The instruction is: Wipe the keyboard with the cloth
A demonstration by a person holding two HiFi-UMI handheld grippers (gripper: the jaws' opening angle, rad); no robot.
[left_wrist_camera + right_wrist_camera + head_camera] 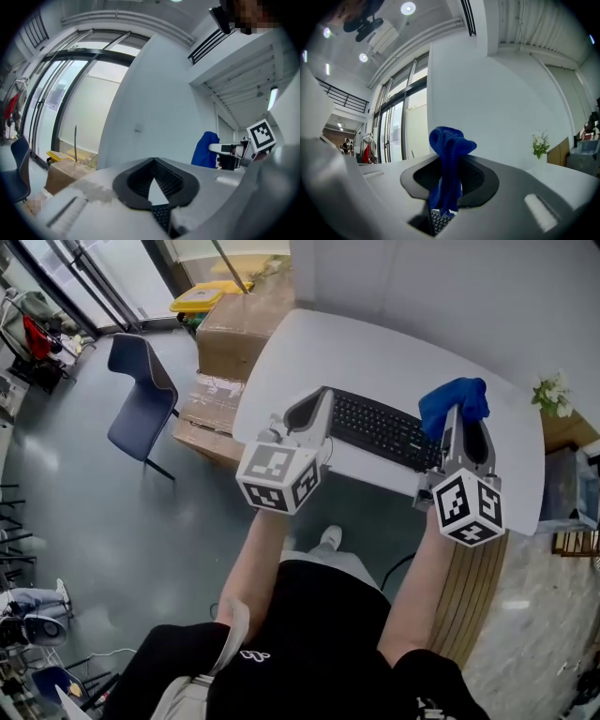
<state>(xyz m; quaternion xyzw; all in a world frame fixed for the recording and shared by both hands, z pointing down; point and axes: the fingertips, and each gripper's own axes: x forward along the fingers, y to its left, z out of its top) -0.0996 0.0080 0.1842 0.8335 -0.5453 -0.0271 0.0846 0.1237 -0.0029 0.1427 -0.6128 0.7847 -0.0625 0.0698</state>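
One white table (394,348) with rounded corners fills the upper middle of the head view, set against a pale wall. To its left, on the grey floor, cardboard boxes (234,329) are stacked right beside the table's edge. A dark blue chair (141,395) stands further left, apart from both. The person (309,643), dressed in black, is at the table's near edge with both forearms reaching forward.

A black keyboard (380,427) lies slantwise on the table, close to the near edge, between the two grippers. The left gripper (322,401) points at the keyboard's left end. In its own view the jaws meet at their tips with nothing held. Only a small triangular gap opens behind the tips, and white tabletop and a few keys show through and below it.

The right gripper (461,423) is over the keyboard's right end, its jaws clamped on a blue cloth (454,399). The cloth bunches up above the jaw tips and hangs down between the pads. In the right gripper view, keys show just beneath its lower end, though whether the cloth touches them cannot be told.

A little plant (553,393) with pale flowers stands by the table's right edge, well apart from the keyboard.
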